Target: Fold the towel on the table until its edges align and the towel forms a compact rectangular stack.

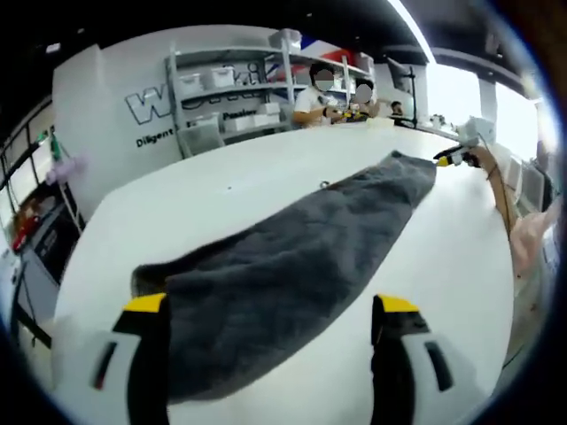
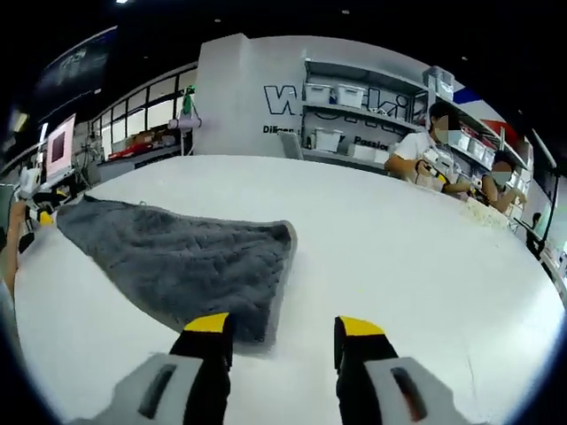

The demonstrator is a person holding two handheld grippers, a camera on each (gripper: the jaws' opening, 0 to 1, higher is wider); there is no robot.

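Observation:
A dark grey towel point(image 1: 301, 257) lies as a long strip on the white table point(image 1: 221, 190). My left gripper point(image 1: 270, 305) hangs open over its near end, and the cloth runs between the yellow-tipped jaws. At the towel's far end, the right gripper point(image 1: 456, 156) shows small, held by a person's arm point(image 1: 500, 190). In the right gripper view the towel point(image 2: 177, 257) spreads to the left, with a corner near me. My right gripper point(image 2: 283, 325) stands open, its left jaw tip at that corner and its right jaw over bare table. The left gripper point(image 2: 40, 212) peeks in at the towel's far left end.
Two people point(image 2: 425, 150) sit working at the table's far side, also seen at the back of the left gripper view point(image 1: 323, 97). Shelves with white bins point(image 2: 354, 111) stand against a lettered wall. The white table point(image 2: 416, 266) stretches wide to the right of the towel.

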